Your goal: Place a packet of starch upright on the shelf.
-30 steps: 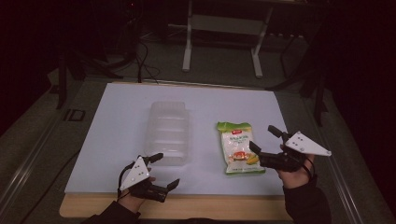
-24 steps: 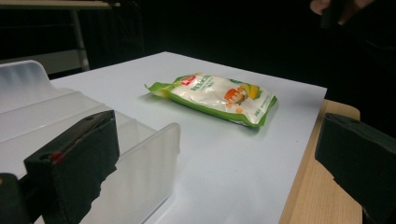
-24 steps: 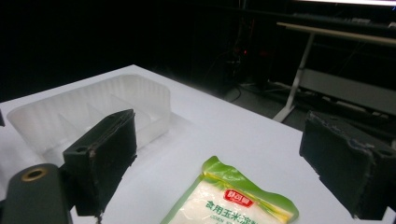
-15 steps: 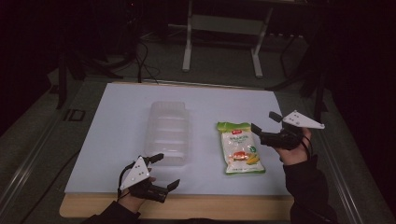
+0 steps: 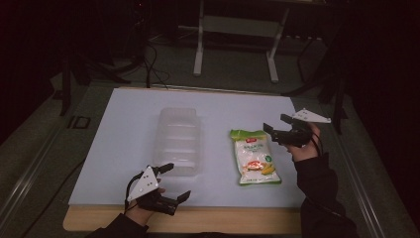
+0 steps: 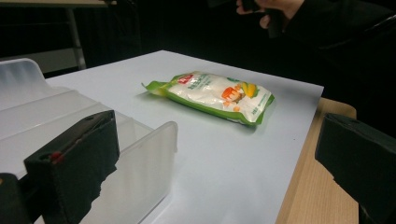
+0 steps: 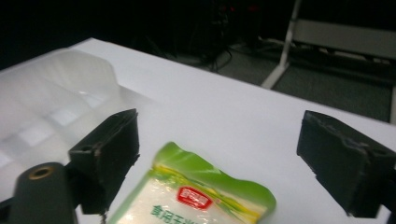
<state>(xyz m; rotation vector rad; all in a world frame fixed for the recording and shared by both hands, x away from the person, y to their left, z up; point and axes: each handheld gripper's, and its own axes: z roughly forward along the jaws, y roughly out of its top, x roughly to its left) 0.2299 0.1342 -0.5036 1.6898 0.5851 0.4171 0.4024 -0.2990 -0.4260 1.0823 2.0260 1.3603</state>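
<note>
- Right hand-held gripper (image 5: 277,126) moved from beside the snack bag (image 5: 255,157) to its far end, jaws spread, empty.
- Likely lining up a grasp there.
- Left hand-held gripper (image 5: 177,182) unmoved beside the clear container (image 5: 178,139), released.

Both grippers are black, each topped by a pale grey three-cornered plate and ending in two blocky black jaws. The left gripper (image 5: 172,182) trails a thin black cable looping by the wrist, and one of its jaws carries a small red mark. The right gripper (image 5: 277,125) shows a brass-coloured ring near one jaw's base. The person wears dark long sleeves
</note>
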